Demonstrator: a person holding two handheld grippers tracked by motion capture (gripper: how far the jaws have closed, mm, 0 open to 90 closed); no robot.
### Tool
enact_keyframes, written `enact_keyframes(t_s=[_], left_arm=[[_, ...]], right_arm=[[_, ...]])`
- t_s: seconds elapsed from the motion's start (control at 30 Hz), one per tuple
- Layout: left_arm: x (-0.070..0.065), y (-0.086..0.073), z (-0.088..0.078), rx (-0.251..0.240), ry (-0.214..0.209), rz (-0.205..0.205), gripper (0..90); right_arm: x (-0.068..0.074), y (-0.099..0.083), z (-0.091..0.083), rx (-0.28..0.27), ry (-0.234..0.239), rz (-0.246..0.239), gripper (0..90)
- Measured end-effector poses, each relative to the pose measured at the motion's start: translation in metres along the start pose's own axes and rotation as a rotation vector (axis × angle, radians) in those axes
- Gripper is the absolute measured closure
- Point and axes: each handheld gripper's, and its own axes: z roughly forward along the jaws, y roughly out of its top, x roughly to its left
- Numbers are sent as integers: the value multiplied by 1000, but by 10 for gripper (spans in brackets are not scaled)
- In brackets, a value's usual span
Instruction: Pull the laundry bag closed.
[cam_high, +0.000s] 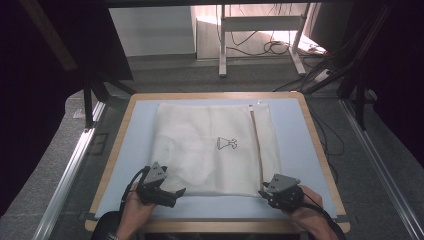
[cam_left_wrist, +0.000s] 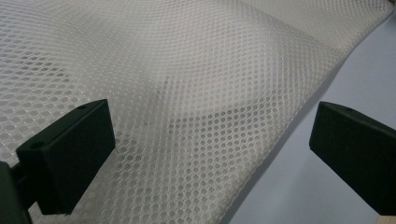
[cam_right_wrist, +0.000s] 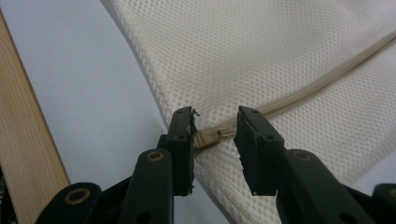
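White mesh laundry bag (cam_high: 210, 150) lies flat on a pale blue table (cam_high: 295, 150), just ahead of both grippers. Left gripper (cam_left_wrist: 212, 140) straddles the bag's near edge, jaws wide apart. Right gripper (cam_right_wrist: 215, 135) has its jaws narrowed around the beige zipper end (cam_right_wrist: 217, 133), not pressing it.

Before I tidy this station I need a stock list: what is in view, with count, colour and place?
mesh laundry bag: one, white, flat on the table middle, small dark logo on it
zip: one, beige, along the bag's right side, its end between the right gripper's jaws
table: one, pale blue top with wooden rim
cables: several, dark, on the floor beyond the table
left gripper: one, black, open over the bag's near left edge
right gripper: one, black, at the bag's near right corner, pads not yet pressing
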Motion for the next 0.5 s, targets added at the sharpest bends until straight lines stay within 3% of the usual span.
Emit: enact_keyframes(t_s=[0.23,0.5], left_arm=[[0,0,1,5,1,-1,0],[0,0,1,7,2,1,0]], right_arm=[[4,1,10,40,8,-38,629],[2,2,8,46,-12,-33,712]])
